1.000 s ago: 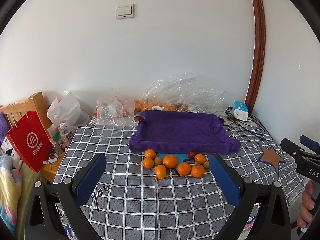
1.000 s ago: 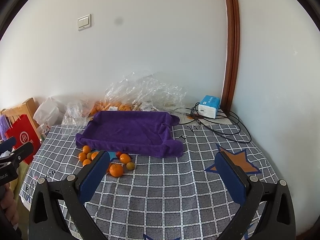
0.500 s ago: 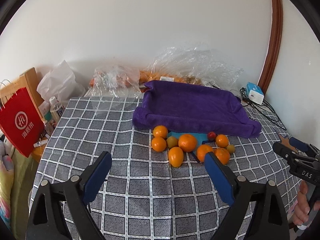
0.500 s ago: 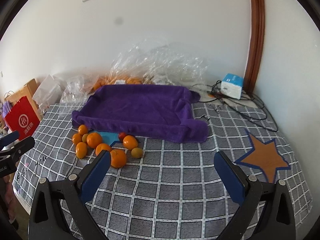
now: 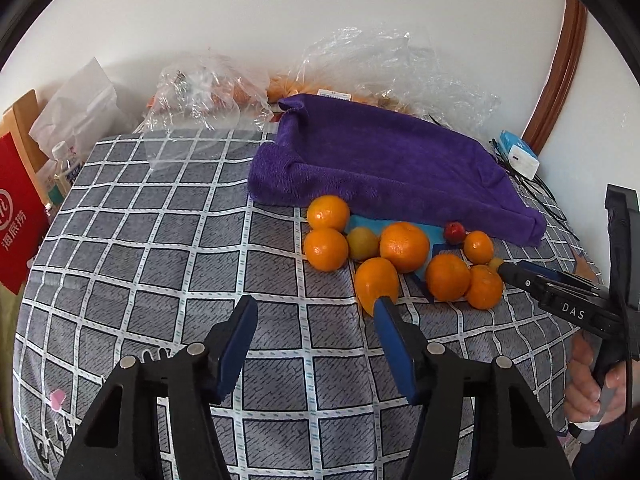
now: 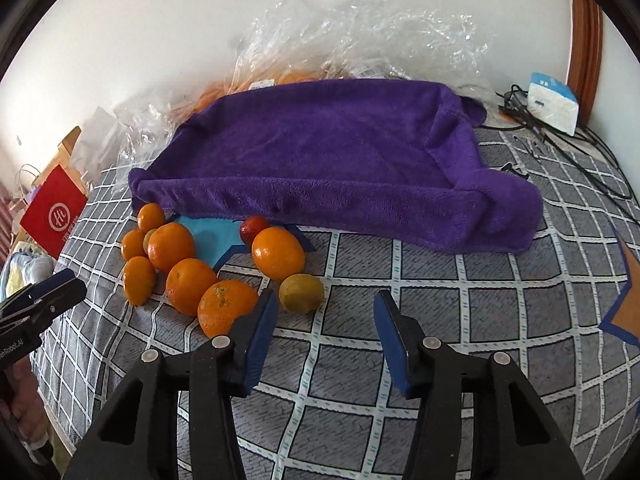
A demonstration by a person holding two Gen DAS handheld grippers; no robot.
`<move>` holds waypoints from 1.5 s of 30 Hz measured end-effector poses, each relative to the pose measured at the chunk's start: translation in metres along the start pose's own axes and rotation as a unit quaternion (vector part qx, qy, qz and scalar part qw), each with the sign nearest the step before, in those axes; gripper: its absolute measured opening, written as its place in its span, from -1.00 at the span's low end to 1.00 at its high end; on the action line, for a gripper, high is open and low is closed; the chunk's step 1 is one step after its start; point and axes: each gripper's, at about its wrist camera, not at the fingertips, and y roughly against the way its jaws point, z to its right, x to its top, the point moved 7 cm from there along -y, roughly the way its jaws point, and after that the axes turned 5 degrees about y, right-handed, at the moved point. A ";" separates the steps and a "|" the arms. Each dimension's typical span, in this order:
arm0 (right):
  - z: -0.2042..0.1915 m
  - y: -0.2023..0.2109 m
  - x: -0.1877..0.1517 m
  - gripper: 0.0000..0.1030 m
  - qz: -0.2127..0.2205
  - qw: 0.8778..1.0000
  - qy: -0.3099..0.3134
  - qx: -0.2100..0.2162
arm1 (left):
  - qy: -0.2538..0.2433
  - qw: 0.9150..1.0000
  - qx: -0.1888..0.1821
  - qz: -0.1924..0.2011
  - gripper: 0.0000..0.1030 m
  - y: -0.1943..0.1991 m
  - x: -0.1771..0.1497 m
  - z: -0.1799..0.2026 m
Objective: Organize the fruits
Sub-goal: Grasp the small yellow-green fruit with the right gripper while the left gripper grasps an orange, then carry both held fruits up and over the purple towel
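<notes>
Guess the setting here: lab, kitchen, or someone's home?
Most likely a room in a home, not a lab: a checked tablecloth on the table, a red shopping bag beside it, and crumpled plastic bags against a plain white wall.

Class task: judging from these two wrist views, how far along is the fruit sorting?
Done: nothing; the purple towel tray holds no fruit. In hand: nothing; the left gripper and right gripper are closing on air near the pile. Left: every orange, the greenish fruit and the small red fruit.

A white wall with brown wooden trim behind a table.
</notes>
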 end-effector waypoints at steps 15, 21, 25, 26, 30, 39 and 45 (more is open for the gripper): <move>0.014 0.003 -0.010 -0.49 0.011 0.999 0.022 -0.035 | 0.012 1.000 -0.024 -0.013 -0.25 -0.044 0.024 0.007; 0.028 0.009 -0.019 -0.49 0.007 0.999 0.012 -0.048 | 0.011 0.999 -0.031 -0.016 -0.31 -0.056 0.028 0.010; 0.029 0.011 -0.020 -0.49 0.008 0.998 0.009 -0.054 | 0.021 0.999 -0.033 -0.022 -0.43 -0.064 0.027 0.008; 0.028 0.012 -0.020 -0.49 0.009 0.998 0.009 -0.055 | 0.022 0.999 -0.037 -0.020 -0.43 -0.063 0.027 0.008; 0.029 0.014 -0.020 -0.49 0.011 0.999 0.000 -0.051 | 0.015 0.999 -0.039 -0.020 -0.44 -0.061 0.028 0.009; 0.023 0.035 -0.019 -0.49 0.025 0.998 -0.001 -0.050 | 0.015 0.999 -0.037 -0.005 -0.44 -0.026 0.025 0.010; 0.020 0.056 -0.012 -0.49 0.042 0.998 -0.001 -0.050 | 0.020 0.999 -0.035 0.012 -0.44 0.002 0.027 0.012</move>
